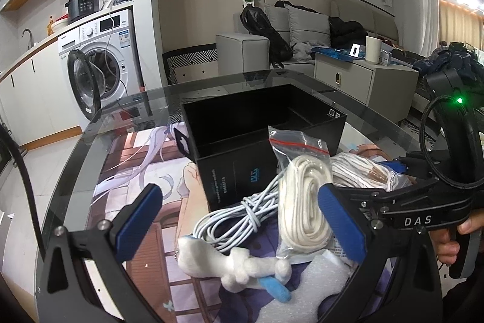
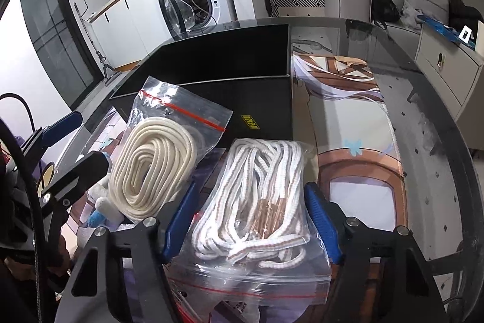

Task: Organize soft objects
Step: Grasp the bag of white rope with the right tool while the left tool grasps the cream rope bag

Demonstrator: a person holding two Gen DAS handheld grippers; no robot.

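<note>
Right gripper [image 2: 251, 220] is down over the bag of striped white cord [image 2: 257, 199], its blue pads flanking the bundle on either side. Whether those pads actually press the plastic is too close to call from the right wrist view. That bag lies on the worktop [image 2: 423, 99], just in front of the black box [image 2: 211, 74], which sits toward twelve o'clock with its top open.

At ten o'clock of the striped bag leans a second zip bag holding a cream rope coil [image 2: 151, 165], its red seal line resting against the box wall.

Over to the left gripper [image 1: 239, 220]: jaws spread wide, nothing pinched. Between its blue pads, in the left wrist view, lie a loose bundle of pale grey cable [image 1: 233, 217] and the cream rope coil [image 1: 302, 202], the right-hand pad just beside the coil's bag. Below them, toward six o'clock, a white plush toy [image 1: 230, 259] with a blue tip lies on the printed mat [image 1: 145, 165]. The black box [image 1: 242, 123] stands behind it all at twelve o'clock.
</note>
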